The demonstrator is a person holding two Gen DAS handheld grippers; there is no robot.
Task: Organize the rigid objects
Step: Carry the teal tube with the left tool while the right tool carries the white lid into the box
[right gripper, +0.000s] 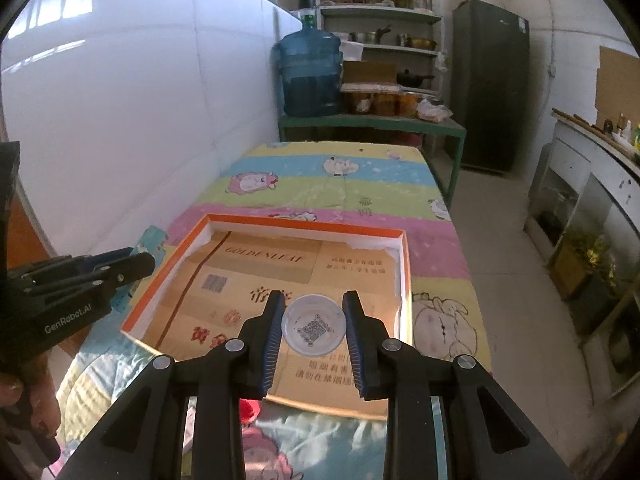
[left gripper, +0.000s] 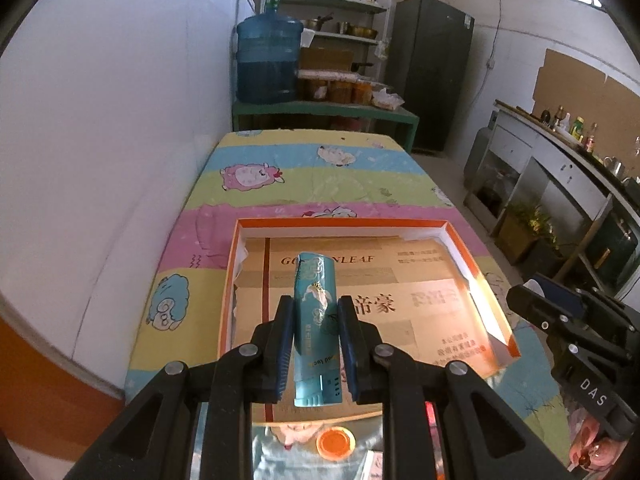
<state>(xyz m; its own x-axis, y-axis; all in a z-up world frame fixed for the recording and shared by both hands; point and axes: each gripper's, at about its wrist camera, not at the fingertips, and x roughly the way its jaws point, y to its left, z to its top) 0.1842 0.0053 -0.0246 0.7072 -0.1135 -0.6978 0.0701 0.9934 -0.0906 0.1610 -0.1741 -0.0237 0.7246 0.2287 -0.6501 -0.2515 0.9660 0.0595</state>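
So on the left, the left gripper point(left gripper: 315, 334) has its blue pads clamped on both sides of a teal lighter point(left gripper: 316, 322), held lengthwise along the fingers with its striker end toward the camera. It hangs over the near-left part of the orange-rimmed box point(left gripper: 340, 223), clear of the floor as far as I can tell. The box sits on a table under a striped cartoon-sheep cloth point(left gripper: 304, 176), and its bottom is lined with tan cardboard point(left gripper: 420, 280) printed "GOLDENLEAF"; nothing else is lying in it that I can see.

Over on the right, the right gripper point(right gripper: 314, 326) is about half open around a white round cap point(right gripper: 314, 326) with a QR code inside, both pads touching its rim. It's held over the near-right part of the box point(right gripper: 304, 224). The left gripper point(right gripper: 120, 266) pokes in from the left edge of that view.
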